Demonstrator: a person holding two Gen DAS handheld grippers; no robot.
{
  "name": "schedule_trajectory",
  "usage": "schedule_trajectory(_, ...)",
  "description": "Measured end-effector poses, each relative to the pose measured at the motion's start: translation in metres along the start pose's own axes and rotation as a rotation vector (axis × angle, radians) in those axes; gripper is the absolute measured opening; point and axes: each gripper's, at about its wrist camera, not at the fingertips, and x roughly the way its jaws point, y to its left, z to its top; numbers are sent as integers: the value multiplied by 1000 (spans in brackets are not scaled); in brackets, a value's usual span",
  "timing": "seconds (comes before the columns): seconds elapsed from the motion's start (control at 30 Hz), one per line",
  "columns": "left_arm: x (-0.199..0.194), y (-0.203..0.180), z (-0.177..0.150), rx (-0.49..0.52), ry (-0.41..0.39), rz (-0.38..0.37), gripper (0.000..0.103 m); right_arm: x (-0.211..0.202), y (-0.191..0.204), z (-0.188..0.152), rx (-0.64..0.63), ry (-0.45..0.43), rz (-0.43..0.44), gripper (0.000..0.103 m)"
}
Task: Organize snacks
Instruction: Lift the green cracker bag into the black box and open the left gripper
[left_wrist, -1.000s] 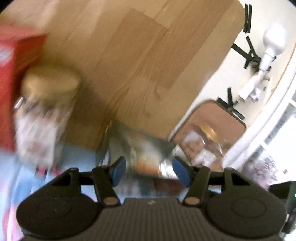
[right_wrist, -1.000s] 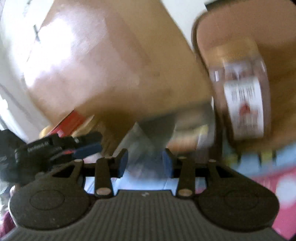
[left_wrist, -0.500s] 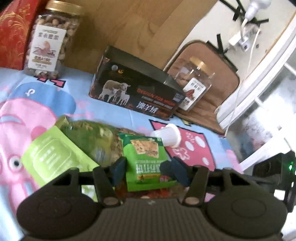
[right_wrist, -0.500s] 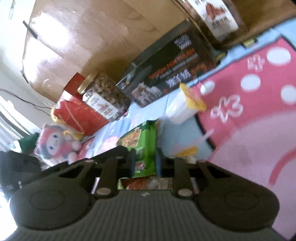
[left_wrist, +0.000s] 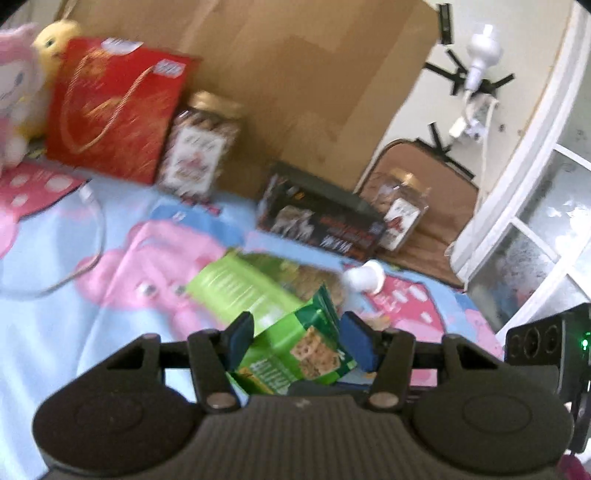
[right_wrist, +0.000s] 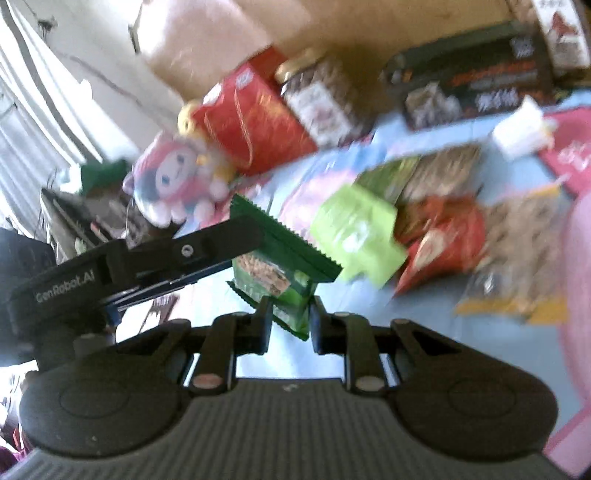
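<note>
both tongs now have hold of one green cracker pack (right_wrist: 275, 280), and that is the change i care about: half a second ago it lay on the pile near the bed's right edge with my left tongs (left_wrist: 297, 343) only straddling it. now it hangs clear of the bedsheet (left_wrist: 74, 280), lifted off the other bags. my right tongs (right_wrist: 290, 325) are closed down to a narrow gap on its lower crimped edge. my left tongs stand wider, blue pads against the pack's two sides; in the right view their black finger lies across the pack's top seam. i judge this a hand-over or a two-handed carry, so the pack is picked but not yet placed, and the sorting is at an early stage.

left behind on the sheet are a lime pouch (right_wrist: 356, 236), a red bag (right_wrist: 443, 240) and a clear bag of nuts (right_wrist: 517, 240). along the far edge stand a red gift bag (left_wrist: 114, 110), a nut jar (left_wrist: 201, 146), a dark box (left_wrist: 321, 221) and a second jar (left_wrist: 400, 214) on a brown cushion (left_wrist: 436, 177).

writing: "genrobot.ai" reads plainly on the left unit in the right view. the pack's white lettering, the box's orange and white print and both jar labels are too blurred to read now.
</note>
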Motion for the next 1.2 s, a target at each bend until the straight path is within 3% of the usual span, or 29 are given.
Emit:
schedule_trajectory(0.2, -8, 27, -25, -72, 38, 12, 53, 8, 17, -17, -105, 51, -52, 25)
schedule_trajectory(0.3, -15, 38, -27, -88, 34, 19, 58, 10, 26, -21, -191, 50, -103, 29)
schedule_trajectory(0.43, -36, 61, -22, -142, -28, 25, 64, -1, 31, -29, -267, 6, -127, 54)
schedule_trajectory(0.5, -39, 68, -19, -158, -25, 10, 64, -4, 33, -34, -314, -17, -149, 59)
schedule_trajectory(0.7, -17, 63, -21, -138, 81, -69, 64, 10, 37, -39, -381, 8, -168, 60)
schedule_trajectory(0.8, 2, 53, -28, -72, 155, -25, 61, 23, 39, -43, -442, 23, -192, 60)
schedule_trajectory(0.9, 7, 44, -31, -43, 151, -32, 48, 31, 49, -51, -546, 8, -211, 58)
schedule_trajectory(0.93, 8, 42, -30, -43, 147, -20, 47, 32, 50, -53, -573, 2, -209, 54)
schedule_trajectory(1.03, 13, 36, -20, -36, 148, -15, 47, 32, 51, -51, -606, -33, -239, 53)
schedule_trajectory(1.2, 23, 12, 33, 0, 77, -111, 47, 5, 40, -12, -528, -164, -224, 53)
